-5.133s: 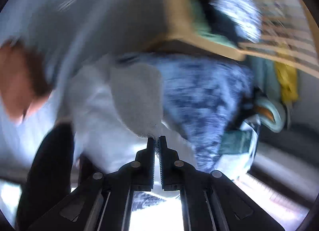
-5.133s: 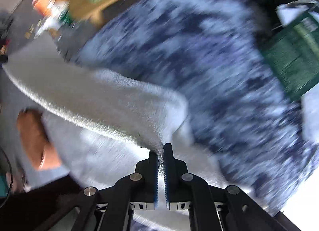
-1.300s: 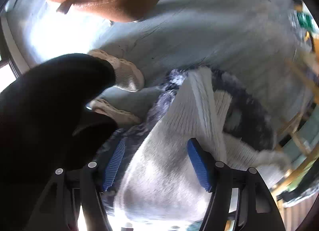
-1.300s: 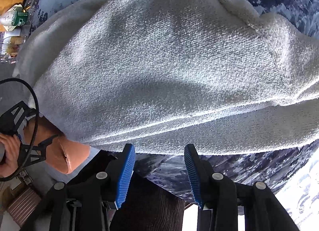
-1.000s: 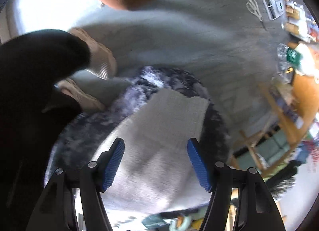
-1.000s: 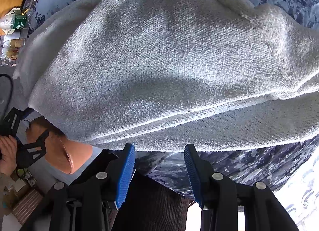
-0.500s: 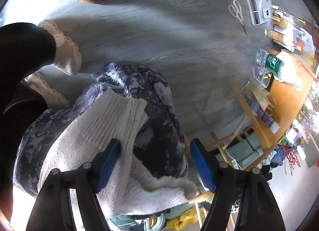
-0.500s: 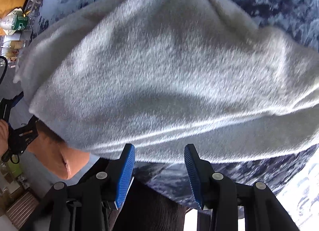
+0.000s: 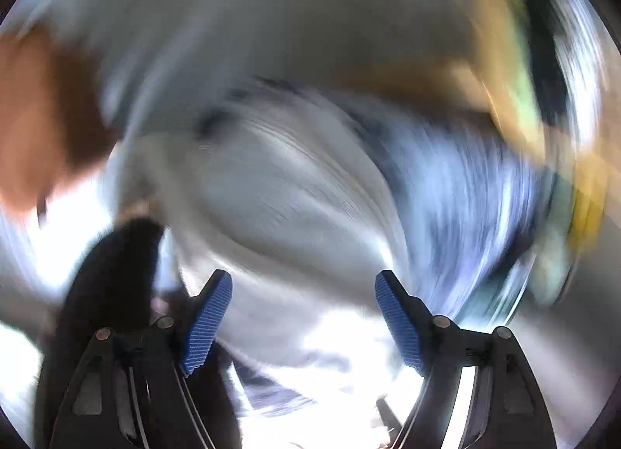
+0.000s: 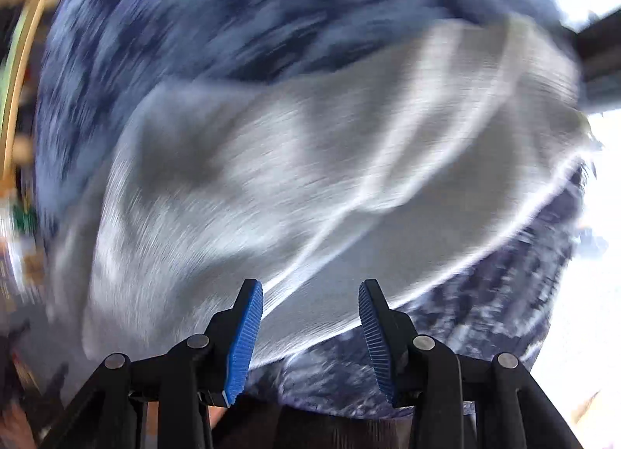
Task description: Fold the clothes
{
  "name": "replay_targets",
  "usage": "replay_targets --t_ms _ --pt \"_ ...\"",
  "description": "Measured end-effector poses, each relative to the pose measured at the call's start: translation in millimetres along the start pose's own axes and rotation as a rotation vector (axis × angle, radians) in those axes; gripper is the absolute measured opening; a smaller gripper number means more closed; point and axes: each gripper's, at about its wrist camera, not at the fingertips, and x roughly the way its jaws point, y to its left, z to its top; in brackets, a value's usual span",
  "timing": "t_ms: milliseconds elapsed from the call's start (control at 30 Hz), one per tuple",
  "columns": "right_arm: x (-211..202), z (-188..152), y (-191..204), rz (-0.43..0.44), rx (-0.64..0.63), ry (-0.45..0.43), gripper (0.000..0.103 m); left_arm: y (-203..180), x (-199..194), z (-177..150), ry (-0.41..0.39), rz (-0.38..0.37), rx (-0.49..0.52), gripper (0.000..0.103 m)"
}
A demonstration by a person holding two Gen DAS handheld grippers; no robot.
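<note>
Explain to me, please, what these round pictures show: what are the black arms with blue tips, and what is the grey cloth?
A person holds two hand tools, each with a camera looking along its two fingers. One picture is from the left gripper, the other from the right gripper. The blue parts are finger pads. Both grippers are open and hold nothing; the left one's jaws have just been opening. Below lies a grey knitted sweater on a blue patterned cover. Both pictures are blurred.

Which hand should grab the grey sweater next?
Probably the right. The right gripper hangs just above the grey sweater with open, empty jaws. The left gripper's jaws have just been opening, also empty, and its view is blurred.
</note>
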Motion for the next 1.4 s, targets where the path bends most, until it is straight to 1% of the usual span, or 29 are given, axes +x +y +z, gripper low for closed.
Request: replay_targets --t_ms 33,67,100,133,200,267,300,367,467,533,567,600,667,733,767,833,900,967,1000,1033,1067,1167,1200,1233,1300,1367,1400 --pt "-3 1 -10 0.019 0.039 -0.017 0.042 -36 8 -9 0.040 0.050 0.157 0.078" --pt "-7 2 -21 0.041 0.076 -0.031 0.042 -62 17 -19 0.080 0.076 0.277 0.078" --pt "-12 4 -30 0.061 0.105 -0.044 0.042 -100 31 -37 0.136 0.124 0.449 0.078" --pt "-17 5 -38 0.083 0.132 -0.060 0.042 -126 43 -54 0.178 0.158 0.585 0.078" --pt "-23 7 -43 0.139 0.183 -0.087 0.042 -176 66 -92 0.253 0.228 0.852 0.078" --pt "-27 12 -47 0.224 0.244 -0.102 0.042 -211 88 -133 0.309 0.285 1.107 0.078" --pt "-27 13 -49 0.243 0.268 -0.110 0.042 -224 100 -150 0.324 0.305 1.210 0.078" --pt "-28 18 -50 0.267 0.297 -0.126 0.042 -242 125 -183 0.367 0.352 1.362 0.078" --pt "-24 27 -51 0.318 0.320 -0.147 0.042 -249 149 -211 0.380 0.395 1.482 0.078" --pt "-13 35 -52 0.358 0.365 -0.148 0.043 -253 158 -219 0.397 0.396 1.521 0.078" --pt "-8 40 -55 0.384 0.389 -0.146 0.043 -255 162 -220 0.409 0.388 1.516 0.078" --pt "-2 45 -57 0.394 0.404 -0.139 0.043 -257 167 -220 0.421 0.380 1.511 0.078" --pt "8 56 -57 0.391 0.407 -0.114 0.042 -262 177 -215 0.450 0.344 1.450 0.078" --pt "14 64 -58 0.373 0.386 -0.089 0.030 -272 184 -205 0.458 0.310 1.382 0.078" --pt "17 69 -58 0.377 0.373 -0.079 0.019 -276 188 -204 0.458 0.304 1.372 0.078" --pt "18 75 -57 0.391 0.362 -0.079 0.014 -289 197 -203 0.451 0.295 1.378 0.078" --pt "13 78 -54 0.383 0.337 -0.093 0.007 -296 208 -204 0.484 0.298 1.390 0.078" --pt "7 79 -54 0.376 0.339 -0.120 0.004 -299 217 -209 0.515 0.315 1.420 0.078" --pt "6 79 -56 0.368 0.351 -0.140 0.004 -299 220 -211 0.494 0.340 1.449 0.078" --pt "2 77 -61 0.354 0.372 -0.163 0.004 -298 226 -214 0.437 0.404 1.494 0.077" --pt "0 75 -67 0.347 0.409 -0.179 0.003 -296 232 -214 0.397 0.466 1.529 0.076" --pt "11 69 -83 0.359 0.535 -0.183 0.003 -298 245 -205 0.401 0.478 1.484 0.074" --pt "19 67 -87 0.360 0.568 -0.176 0.003 -299 248 -205 0.385 0.485 1.485 0.073" --pt "25 65 -89 0.367 0.590 -0.173 0.003 -302 249 -205 0.349 0.492 1.498 0.072" --pt "29 65 -91 0.376 0.604 -0.174 0.003 -307 254 -205 0.296 0.525 1.514 0.071" --pt "27 66 -89 0.358 0.582 -0.180 0.003 -309 261 -210 0.271 0.556 1.545 0.070" --pt "26 68 -86 0.335 0.551 -0.181 0.003 -309 265 -214 0.247 0.575 1.573 0.070"
